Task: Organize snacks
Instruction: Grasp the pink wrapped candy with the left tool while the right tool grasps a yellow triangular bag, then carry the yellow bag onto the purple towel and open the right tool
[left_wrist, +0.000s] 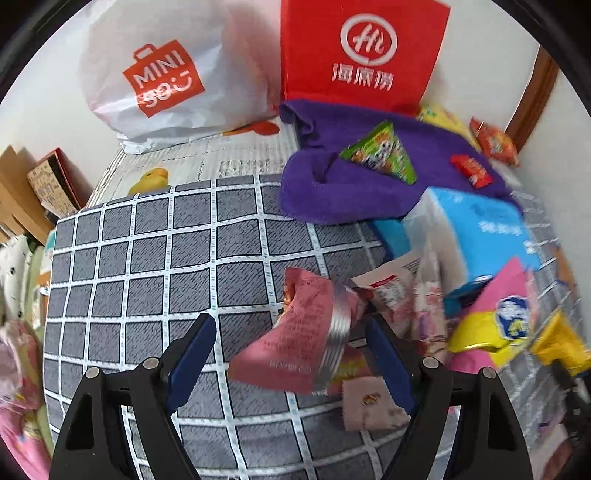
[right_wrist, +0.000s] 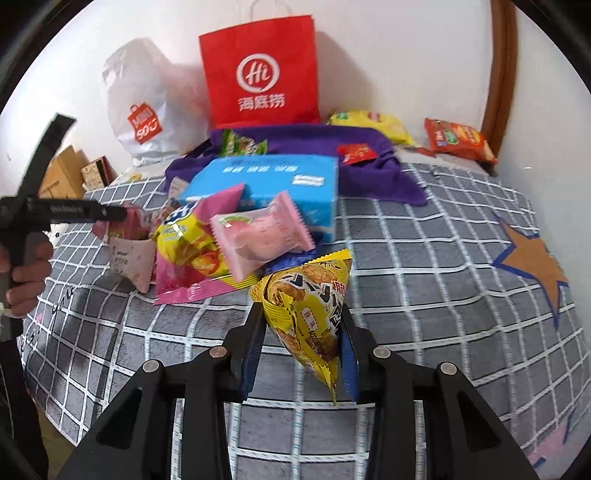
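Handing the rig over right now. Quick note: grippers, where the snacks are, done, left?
Left gripper: open around a pink packet, not gripping.
Right gripper: shut on a yellow triangular packet.
Other snacks are piled by the blue box; a few lie on the purple towel and near the red bag.
Done: nothing visibly sorted.
Left: nearly everything.

two shopping bags, one red paper bag (right_wrist: 260, 74) and one white plastic bag (right_wrist: 138, 107); one purple towel (right_wrist: 388, 173); one blue tissue box (right_wrist: 273, 181); two grippers.
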